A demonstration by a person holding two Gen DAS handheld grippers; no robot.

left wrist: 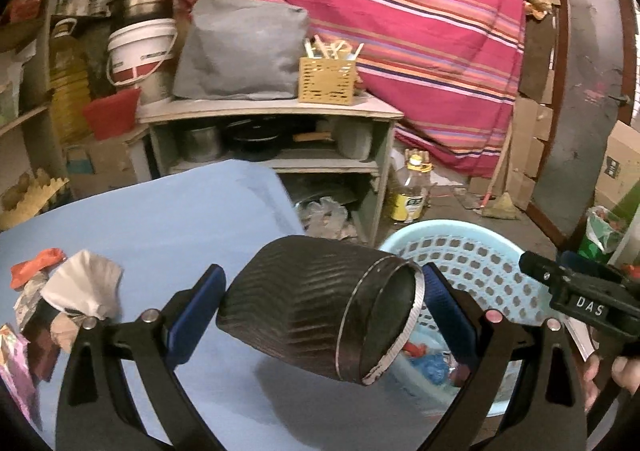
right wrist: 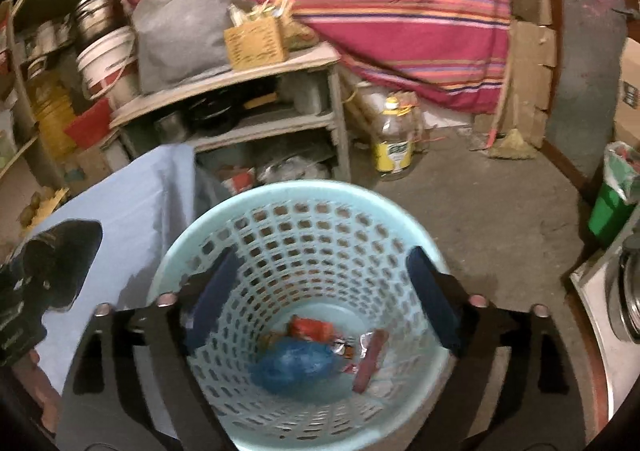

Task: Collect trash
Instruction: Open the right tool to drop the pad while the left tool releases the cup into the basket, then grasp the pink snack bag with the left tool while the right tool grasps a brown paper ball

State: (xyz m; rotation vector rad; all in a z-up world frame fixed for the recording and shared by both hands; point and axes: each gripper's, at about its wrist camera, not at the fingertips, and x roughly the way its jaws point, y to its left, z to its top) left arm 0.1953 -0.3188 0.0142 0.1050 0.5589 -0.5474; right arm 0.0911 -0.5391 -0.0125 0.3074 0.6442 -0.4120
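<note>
Left gripper (left wrist: 320,315) clamped on a dark ribbed cup (left wrist: 312,311), held sideways between the two blue pads (left wrist: 196,315), base against the left pad, open mouth toward the right pad. Cup carried over the edge of the blue-covered table (left wrist: 160,219), just beside the rim of the pale blue perforated basket (left wrist: 472,251). Outer wall of the cup corrugated in wavy ridges, dark brown to black, with a thin silvery rim partly peeled away from the mouth as a loose strip.

Right gripper (right wrist: 320,299) over the basket's mouth, jaws spread wide, nothing between the pads. Inside the basket: a crumpled blue bag (right wrist: 296,367), an orange-red wrapper (right wrist: 310,329), a reddish stick-shaped wrapper (right wrist: 370,361), foil scraps beside them.

Still on the table at the far left of the left wrist view: a white crumpled tissue (left wrist: 86,283), an orange scrap (left wrist: 36,265), a pink packet (left wrist: 16,375) at the frame's edge
</note>
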